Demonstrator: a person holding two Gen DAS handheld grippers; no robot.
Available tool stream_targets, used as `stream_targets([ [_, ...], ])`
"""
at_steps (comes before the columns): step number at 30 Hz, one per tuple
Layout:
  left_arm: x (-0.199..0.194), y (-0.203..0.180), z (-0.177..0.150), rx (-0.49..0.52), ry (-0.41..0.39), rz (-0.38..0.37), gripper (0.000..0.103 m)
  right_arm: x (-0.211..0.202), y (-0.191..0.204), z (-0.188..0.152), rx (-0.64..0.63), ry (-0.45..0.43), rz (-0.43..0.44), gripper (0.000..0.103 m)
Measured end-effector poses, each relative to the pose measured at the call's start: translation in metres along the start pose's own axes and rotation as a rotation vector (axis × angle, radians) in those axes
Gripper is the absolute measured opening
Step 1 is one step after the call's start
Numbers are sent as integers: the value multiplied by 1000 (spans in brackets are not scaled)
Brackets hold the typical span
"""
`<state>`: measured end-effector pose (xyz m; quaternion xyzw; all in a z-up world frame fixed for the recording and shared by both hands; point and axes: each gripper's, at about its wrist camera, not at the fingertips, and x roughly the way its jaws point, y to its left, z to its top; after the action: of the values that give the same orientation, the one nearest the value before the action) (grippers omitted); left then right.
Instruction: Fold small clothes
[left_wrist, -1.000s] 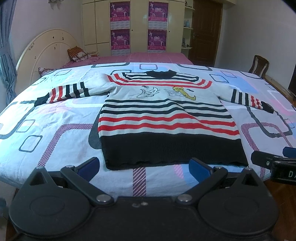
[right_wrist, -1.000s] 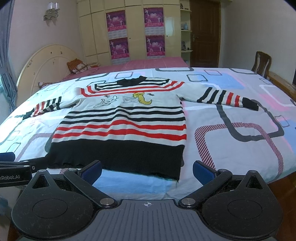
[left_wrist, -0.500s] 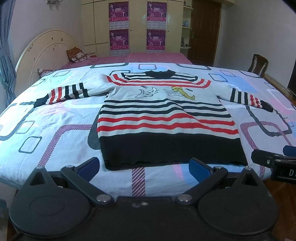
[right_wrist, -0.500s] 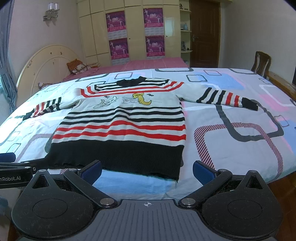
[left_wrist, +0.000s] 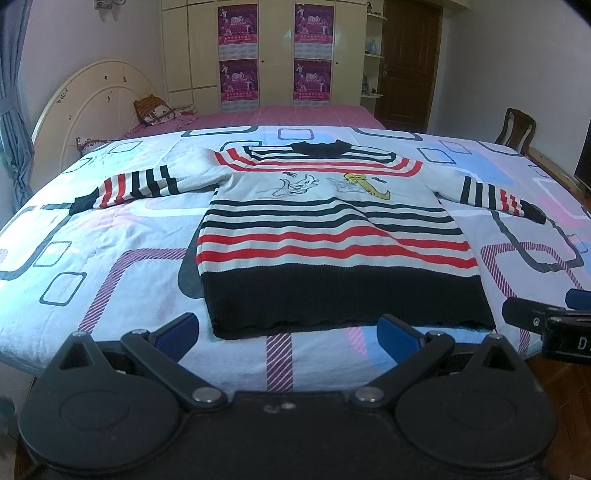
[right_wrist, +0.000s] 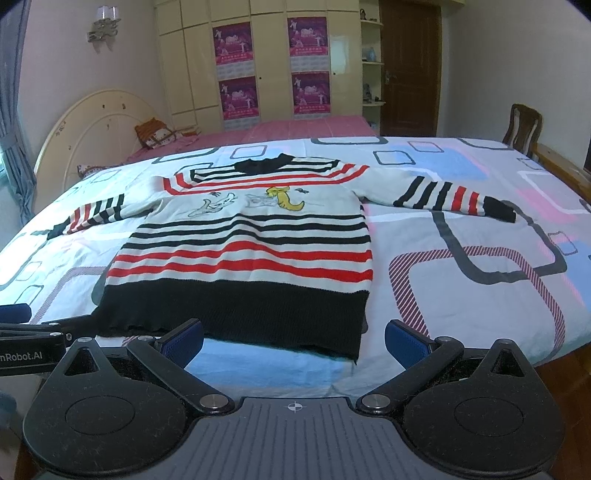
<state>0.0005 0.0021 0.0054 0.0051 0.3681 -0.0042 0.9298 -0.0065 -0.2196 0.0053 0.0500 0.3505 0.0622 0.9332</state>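
Observation:
A small striped sweater (left_wrist: 332, 236) lies flat, front up, on the bed, sleeves spread out to both sides, black hem nearest me. It also shows in the right wrist view (right_wrist: 243, 251). My left gripper (left_wrist: 286, 334) is open and empty, just short of the hem at the bed's near edge. My right gripper (right_wrist: 293, 341) is open and empty, before the hem's right corner. The right gripper's tip shows at the right edge of the left wrist view (left_wrist: 546, 325).
The bed has a patterned sheet (left_wrist: 110, 258), a white headboard (left_wrist: 92, 99) at the left and a pillow (left_wrist: 153, 110). A wooden chair (right_wrist: 522, 127) stands at the far right. A wardrobe with posters (right_wrist: 273, 66) and a door (right_wrist: 408, 66) are behind.
Both grippers have risen slightly and edged closer to the bed; the sweater sits a little lower in both views. It has not been touched.

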Motion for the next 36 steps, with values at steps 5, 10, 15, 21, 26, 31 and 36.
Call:
stream_targets([
  [5,-1,0,0,6,-4,-4,103,0,0,0,3,-1,0,103],
  [10,-1,2,0,1,-3,-1,103,0,1,1,0,-1,-1,103],
  [15,-1,3,0,-3,-3,4,103,0,1,1,2,-1,0,103],
  [21,0,4,0,-8,5,5,103,1,0,1,11,1,5,103],
  [26,5,7,1,-20,18,0,103,7,1,2,12,11,7,103],
  [31,13,10,10,-22,6,0,103,15,0,8,17,12,2,103],
  [36,28,12,25,-27,-1,-47,103,28,-5,23,33,3,-11,103],
])
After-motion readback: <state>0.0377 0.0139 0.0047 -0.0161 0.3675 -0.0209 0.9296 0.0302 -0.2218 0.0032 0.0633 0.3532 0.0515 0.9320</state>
